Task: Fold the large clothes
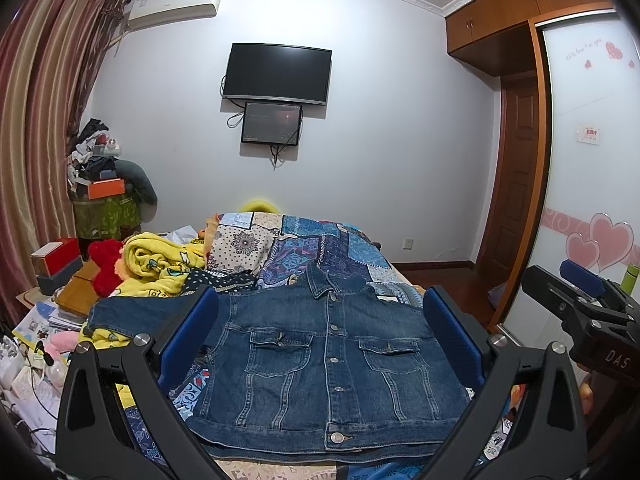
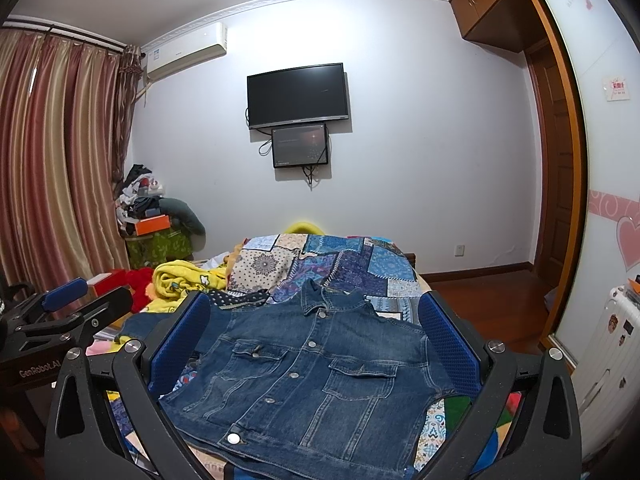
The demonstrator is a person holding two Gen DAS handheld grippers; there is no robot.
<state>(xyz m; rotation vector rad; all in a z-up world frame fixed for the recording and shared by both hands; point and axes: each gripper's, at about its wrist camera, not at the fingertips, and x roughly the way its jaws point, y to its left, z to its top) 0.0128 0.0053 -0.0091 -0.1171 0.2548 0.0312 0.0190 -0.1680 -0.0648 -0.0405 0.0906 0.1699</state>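
Left gripper (image 1: 320, 332) stood wide apart, blue pads empty, held above the near end of the bed. Right gripper (image 2: 316, 340) was likewise spread wide, gripping nothing. Each gripper showed at the edge of the other's view.

Denim jacket (image 1: 320, 360) lay front-up on the bed, buttoned, collar pointing toward the far wall, hem nearest the cameras. Sleeves seemed tucked under on the right side; a denim piece stuck out to the left over the yellow blanket (image 1: 160, 264).

Jacket rested on a patchwork quilt (image 1: 320, 248) in blues and creams covering the bed. Yellow blanket was bunched at the quilt's left edge, with a red plush toy (image 1: 106, 264) just beside it. Boxes and books were piled further left.

Far wall was plain white, with a dark TV (image 1: 277, 73) mounted on it and a smaller screen (image 1: 271, 123) touching its lower edge, cables hanging. Air conditioner (image 1: 176, 4) sat high at the left, near the striped curtain (image 1: 36, 128). Piled clothes and an orange box (image 1: 105, 188) filled the corner. Wooden cabinets (image 1: 520, 4) and a door stood on the right, next to a sliding panel with pink hearts (image 1: 600, 240).
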